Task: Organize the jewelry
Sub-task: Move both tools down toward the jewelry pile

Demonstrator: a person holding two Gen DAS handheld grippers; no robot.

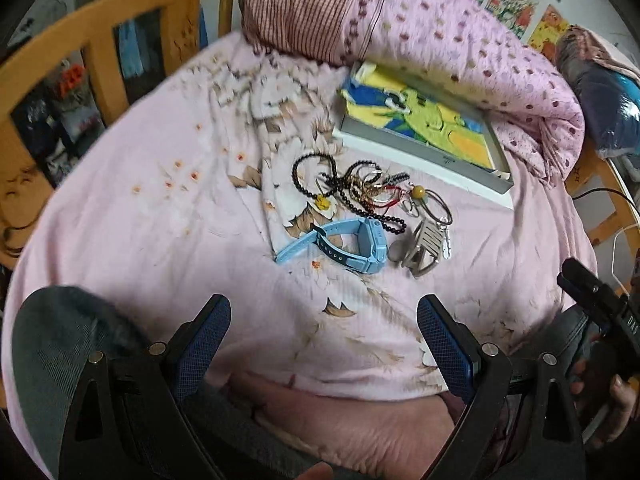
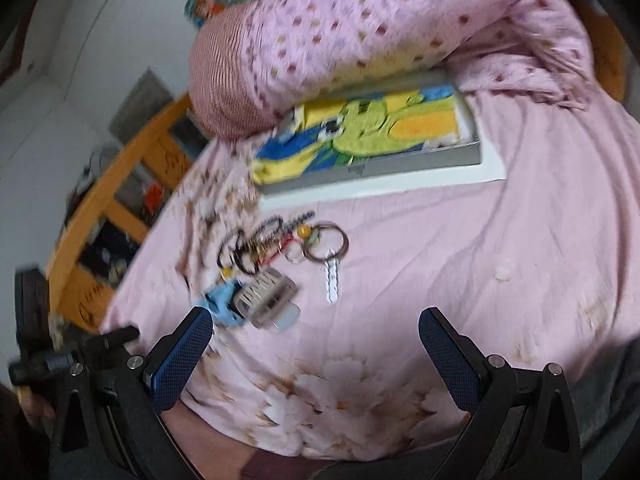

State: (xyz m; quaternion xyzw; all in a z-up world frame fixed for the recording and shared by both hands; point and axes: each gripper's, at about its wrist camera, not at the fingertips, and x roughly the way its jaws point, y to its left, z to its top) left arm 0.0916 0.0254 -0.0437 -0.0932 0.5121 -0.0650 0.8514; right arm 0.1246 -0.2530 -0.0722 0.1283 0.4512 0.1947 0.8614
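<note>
A jewelry pile lies on the pink floral bedsheet (image 1: 160,208): black bead strings (image 1: 320,176), silver bangles (image 1: 434,208), a light blue watch (image 1: 344,246) and a metal-band watch (image 1: 424,246). The pile shows blurred in the right wrist view, with the blue watch (image 2: 224,304), the metal watch (image 2: 268,298) and a bangle (image 2: 326,242). An open box (image 1: 424,152) lined with a yellow and blue cloth lies behind the pile. My left gripper (image 1: 324,340) is open and empty, short of the pile. My right gripper (image 2: 316,350) is open and empty, also short of it.
A rolled pink dotted quilt (image 1: 460,36) and a striped pillow (image 1: 296,4) lie behind the box (image 2: 372,160). A wooden bed rail (image 1: 100,36) runs along the left. The other gripper's body (image 1: 600,312) is at the right edge. My legs (image 1: 340,424) are below the grippers.
</note>
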